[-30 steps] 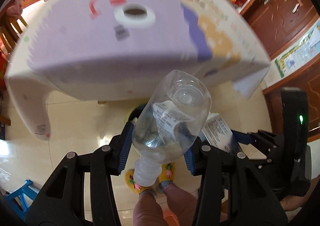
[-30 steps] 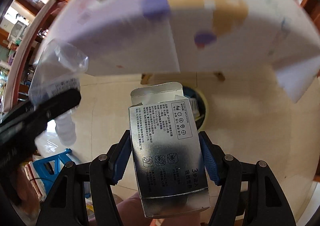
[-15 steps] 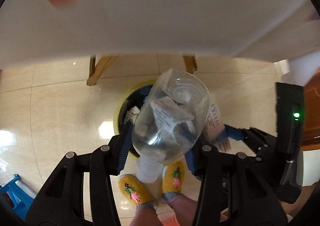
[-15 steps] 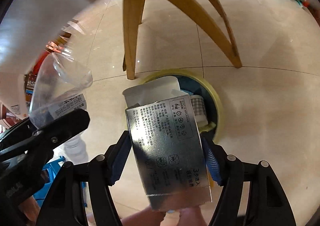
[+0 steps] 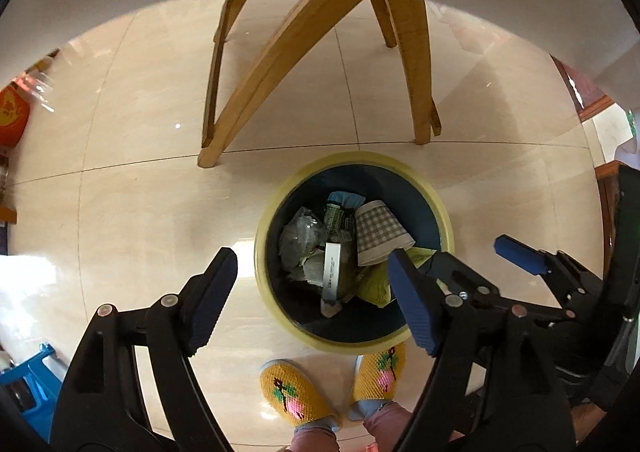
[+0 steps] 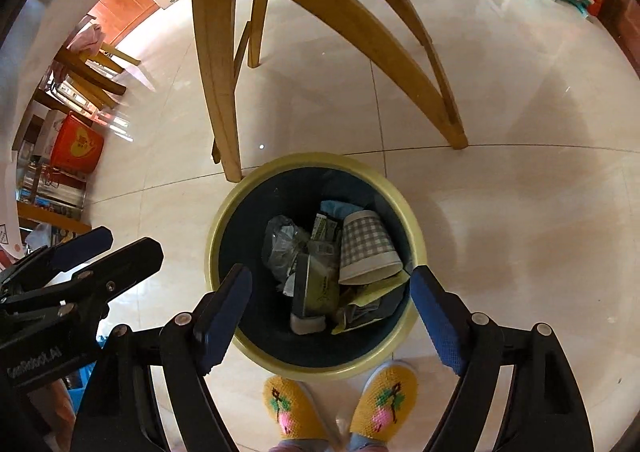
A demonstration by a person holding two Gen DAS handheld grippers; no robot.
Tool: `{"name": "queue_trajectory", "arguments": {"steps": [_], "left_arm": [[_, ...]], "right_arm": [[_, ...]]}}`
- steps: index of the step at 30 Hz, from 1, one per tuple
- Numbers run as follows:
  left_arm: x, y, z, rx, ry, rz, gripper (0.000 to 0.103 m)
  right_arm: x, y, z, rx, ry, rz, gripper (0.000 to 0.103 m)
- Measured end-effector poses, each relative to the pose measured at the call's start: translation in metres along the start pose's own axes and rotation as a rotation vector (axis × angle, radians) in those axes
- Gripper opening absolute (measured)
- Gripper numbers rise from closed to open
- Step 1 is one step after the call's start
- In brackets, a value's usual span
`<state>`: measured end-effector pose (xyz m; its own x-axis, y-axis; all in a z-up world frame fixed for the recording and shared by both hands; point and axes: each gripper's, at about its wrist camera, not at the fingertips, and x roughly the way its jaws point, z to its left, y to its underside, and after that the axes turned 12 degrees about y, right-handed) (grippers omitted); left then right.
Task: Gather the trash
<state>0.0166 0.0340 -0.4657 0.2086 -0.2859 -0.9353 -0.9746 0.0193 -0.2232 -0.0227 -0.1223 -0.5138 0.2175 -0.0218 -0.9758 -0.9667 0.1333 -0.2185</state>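
Hovering over the trash bin, both grippers point straight down, w/ jaws spread wide and nothing between them. Left gripper hangs above the bin's near-left rim; right gripper sits above the near edge, its pads straddling the opening. My read: they're held directly above the mouth so anything let go falls inside rather than onto the floor.

Bin is round, yellow-rimmed, dark inside, standing on tiled floor just in front of the wooden desk legs, w/ the person's yellow slippers right at its near side. Parked there prob. so it's reachable from the desk edge w/o walking.

Inside the bin:
- checked paper cup, lying on its side, mouth toward the near rim
- silver carton, lying lengthwise near the middle, one end pointing at the near wall
- crumpled clear plastic, left of the carton; can't tell exactly what it is
- yellow-green wrapper bits under the cup

Rel. to the grippers, all the trash lies below and slightly ahead of the pads, well apart from them, no contact. In the left view the right gripper shows at far right, also spread. Judgement: this drop looks done; more pickups may be needed from the desk, which isn't visible from here.
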Motion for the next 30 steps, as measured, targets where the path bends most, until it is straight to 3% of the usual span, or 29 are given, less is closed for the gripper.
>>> {"name": "queue_trajectory", "arguments": {"steps": [8, 16, 24, 30], "left_arm": [[-0.025, 0.003, -0.005, -0.008, -0.036, -0.025, 0.077], [-0.063, 0.005, -0.014, -0.011, -0.033, -0.046, 0.077], [-0.145, -0.002, -0.032, 0.001, -0.023, -0.09, 0.077], [-0.224, -0.018, -0.049, 0.017, -0.005, -0.156, 0.077]], "right_arm": [[-0.018, -0.006, -0.02, 0.038, 0.01, -0.028, 0.083], [-0.067, -0.011, -0.022, 0.063, 0.018, -0.061, 0.083], [-0.151, -0.013, -0.012, 0.056, 0.028, -0.076, 0.083], [-0.241, -0.028, -0.007, 0.079, 0.035, -0.094, 0.083]]}}
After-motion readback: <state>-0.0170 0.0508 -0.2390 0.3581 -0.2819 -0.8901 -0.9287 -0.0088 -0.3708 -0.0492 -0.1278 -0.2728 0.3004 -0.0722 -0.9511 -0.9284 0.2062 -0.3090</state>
